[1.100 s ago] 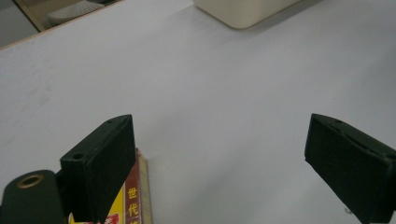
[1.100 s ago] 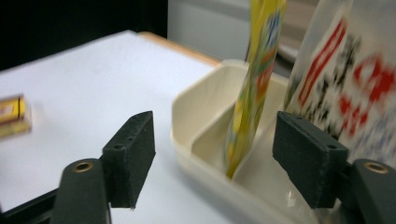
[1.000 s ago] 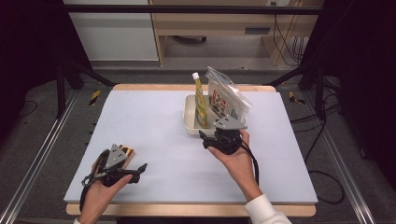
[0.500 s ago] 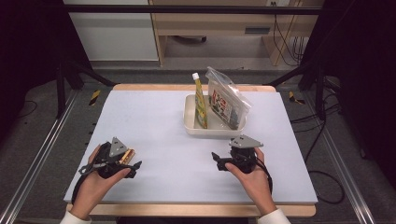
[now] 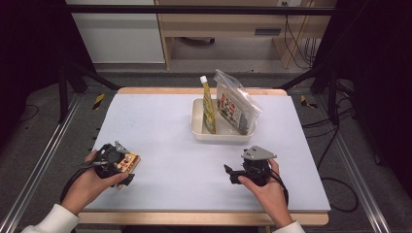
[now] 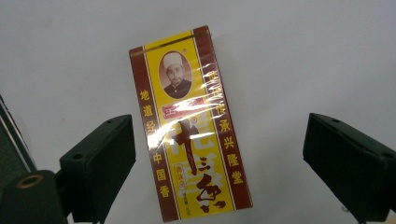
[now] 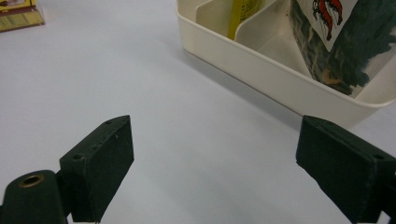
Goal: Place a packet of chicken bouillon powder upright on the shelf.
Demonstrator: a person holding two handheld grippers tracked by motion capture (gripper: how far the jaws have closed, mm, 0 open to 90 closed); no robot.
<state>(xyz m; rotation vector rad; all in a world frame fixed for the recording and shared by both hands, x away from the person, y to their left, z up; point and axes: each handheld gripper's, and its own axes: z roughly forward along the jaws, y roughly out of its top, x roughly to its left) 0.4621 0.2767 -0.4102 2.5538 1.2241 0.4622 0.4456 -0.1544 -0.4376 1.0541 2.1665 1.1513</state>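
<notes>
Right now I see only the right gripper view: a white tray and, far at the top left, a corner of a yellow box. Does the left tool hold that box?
Observer: No. In the left gripper view the yellow and brown box lies flat on the table between the open jaws of the left tool. Neither pad touches it.
Operator: What is the yellow thing in the tray? I see only its lower part.
Observer: A tall yellow tube with a white cap. It stands at the left side of the tray in the high view.
Operator: And the dark bag?
Observer: A clear bag with dark contents. It stands tilted and rises well above the rim.
</notes>
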